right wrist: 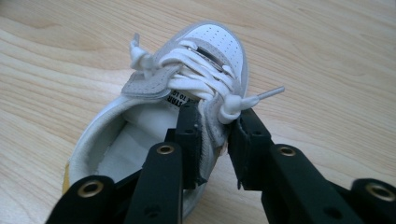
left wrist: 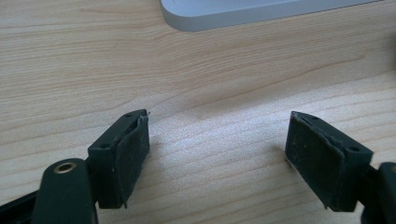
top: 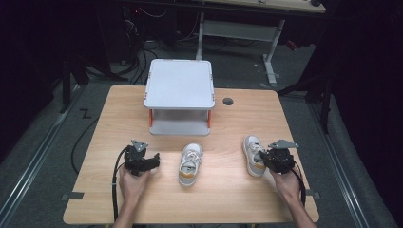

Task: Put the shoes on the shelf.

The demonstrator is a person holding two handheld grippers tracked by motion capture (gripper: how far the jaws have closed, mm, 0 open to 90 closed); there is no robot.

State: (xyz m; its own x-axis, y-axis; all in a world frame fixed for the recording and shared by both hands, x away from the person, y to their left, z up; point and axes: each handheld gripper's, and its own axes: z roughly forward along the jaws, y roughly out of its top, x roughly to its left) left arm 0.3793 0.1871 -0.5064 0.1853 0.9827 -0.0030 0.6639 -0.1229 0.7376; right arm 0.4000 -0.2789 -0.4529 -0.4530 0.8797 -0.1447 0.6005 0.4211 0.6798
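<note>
Two small white sneakers with tan heels lie on the wooden table (top: 237, 118). One sneaker (top: 191, 164) rests at the centre, toe pointing away from me. The other sneaker (top: 253, 154) (right wrist: 187, 93) lies at the right, and my right gripper (top: 273, 159) (right wrist: 215, 135) is shut on its side wall beside the laces. One jaw sits inside the shoe opening, the other outside. My left gripper (top: 151, 161) (left wrist: 217, 154) rests low over bare wood left of the centre sneaker, jaws wide open with nothing between them.
A grey two-level rack (top: 179, 95) (left wrist: 261, 11) with orange posts stands at the back middle of the table. A dark round hole (top: 228, 101) sits to its right. Beyond the table are cables and desk legs on the floor.
</note>
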